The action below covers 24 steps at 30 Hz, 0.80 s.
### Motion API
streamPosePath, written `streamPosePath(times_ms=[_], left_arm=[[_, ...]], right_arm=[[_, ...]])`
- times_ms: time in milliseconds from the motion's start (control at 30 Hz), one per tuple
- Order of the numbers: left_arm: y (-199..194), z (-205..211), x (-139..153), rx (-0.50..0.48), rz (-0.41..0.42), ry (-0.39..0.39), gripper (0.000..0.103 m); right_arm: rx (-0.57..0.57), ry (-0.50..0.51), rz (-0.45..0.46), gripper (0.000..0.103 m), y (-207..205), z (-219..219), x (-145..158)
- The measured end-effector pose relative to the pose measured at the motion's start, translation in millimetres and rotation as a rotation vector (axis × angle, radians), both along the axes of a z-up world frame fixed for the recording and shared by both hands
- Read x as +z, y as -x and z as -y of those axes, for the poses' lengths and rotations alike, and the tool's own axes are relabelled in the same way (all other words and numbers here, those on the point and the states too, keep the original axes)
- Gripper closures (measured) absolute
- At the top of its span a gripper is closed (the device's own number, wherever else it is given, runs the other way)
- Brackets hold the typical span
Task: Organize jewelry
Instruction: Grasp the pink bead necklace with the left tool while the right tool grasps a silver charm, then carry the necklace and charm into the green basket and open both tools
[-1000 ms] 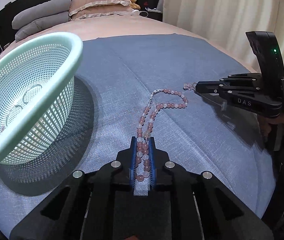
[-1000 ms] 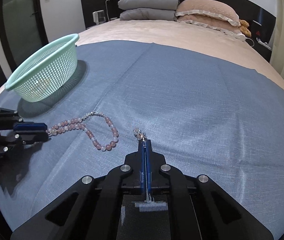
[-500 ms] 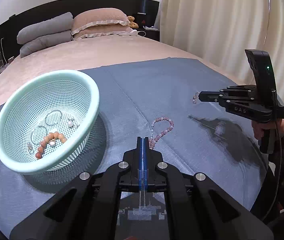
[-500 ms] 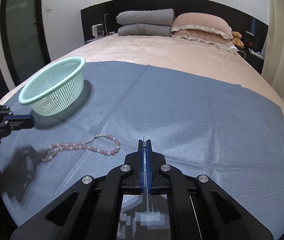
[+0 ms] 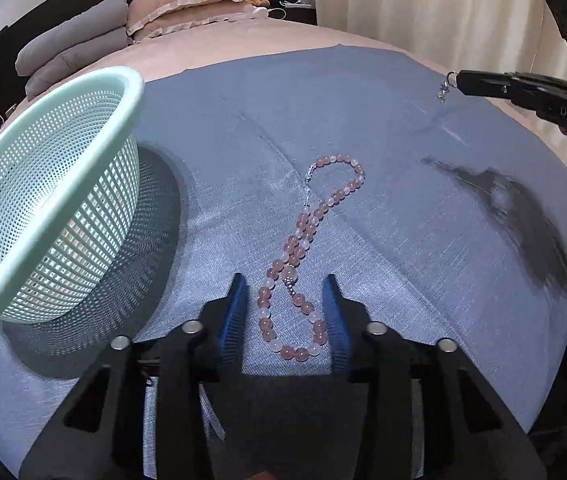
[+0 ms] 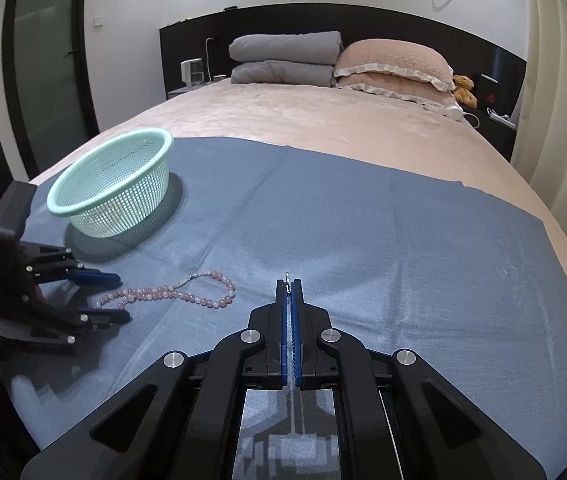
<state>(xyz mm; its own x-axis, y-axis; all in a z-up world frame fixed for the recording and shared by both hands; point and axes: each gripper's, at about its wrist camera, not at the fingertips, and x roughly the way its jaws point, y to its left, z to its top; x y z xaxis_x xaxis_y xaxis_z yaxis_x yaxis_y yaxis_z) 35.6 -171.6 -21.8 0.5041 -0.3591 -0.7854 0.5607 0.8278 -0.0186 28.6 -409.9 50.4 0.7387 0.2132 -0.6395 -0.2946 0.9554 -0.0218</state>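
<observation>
One mint mesh basket (image 5: 43,200) stands at 9 o'clock in the left wrist view, on the blue cloth (image 5: 423,240); its contents are hidden from both cameras. One pink bead necklace (image 5: 303,248) lies on the cloth at centre, apart from the basket, looped back on itself, its near loop between the spread fingers of the left gripper (image 5: 287,320), which are released and grasp nothing. One small silver charm (image 5: 443,90) hangs at 1 o'clock from the tip of the right gripper (image 5: 461,80), whose fingers are clenched on its ring. In the right wrist view the basket (image 6: 111,184) sits at 10 o'clock, the necklace (image 6: 171,292) at 9 o'clock. Handling, judged: the strand is light, limp and likely slippery bead by bead, so it will drape and swing; best taken across the doubled strands at the near loop. The charm is tiny, light and easily dropped. Count: one basket, one necklace, one charm, two grippers.
</observation>
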Motion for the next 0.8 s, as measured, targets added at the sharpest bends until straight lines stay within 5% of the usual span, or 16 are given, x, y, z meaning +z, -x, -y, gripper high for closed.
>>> streamPosePath(times_ms=[33, 67, 367, 800], left_arm=[[-1.3, -1.5, -0.3, 0.015, -0.008, 0.004, 0.096], [-1.7, -2.3, -0.2, 0.020, -0.010, 0.008, 0.097], [11.9, -13.5, 23.4, 0.038, 0.038, 0.064, 0.097], [9.3, -59.4, 118.0, 0.121, 0.143, 0.183, 0.097]], right_arm=[[-0.005, -0.001, 0.001, 0.101, 0.5, 1.5, 0.0], [-0.008, -0.007, 0.002, 0.101, 1.0, 3.7, -0.2], [-0.003, -0.010, 0.009, 0.101, 2.0, 2.0, 2.0], [0.034, -0.003, 0.057, 0.101, 7.3, -13.1, 24.8]])
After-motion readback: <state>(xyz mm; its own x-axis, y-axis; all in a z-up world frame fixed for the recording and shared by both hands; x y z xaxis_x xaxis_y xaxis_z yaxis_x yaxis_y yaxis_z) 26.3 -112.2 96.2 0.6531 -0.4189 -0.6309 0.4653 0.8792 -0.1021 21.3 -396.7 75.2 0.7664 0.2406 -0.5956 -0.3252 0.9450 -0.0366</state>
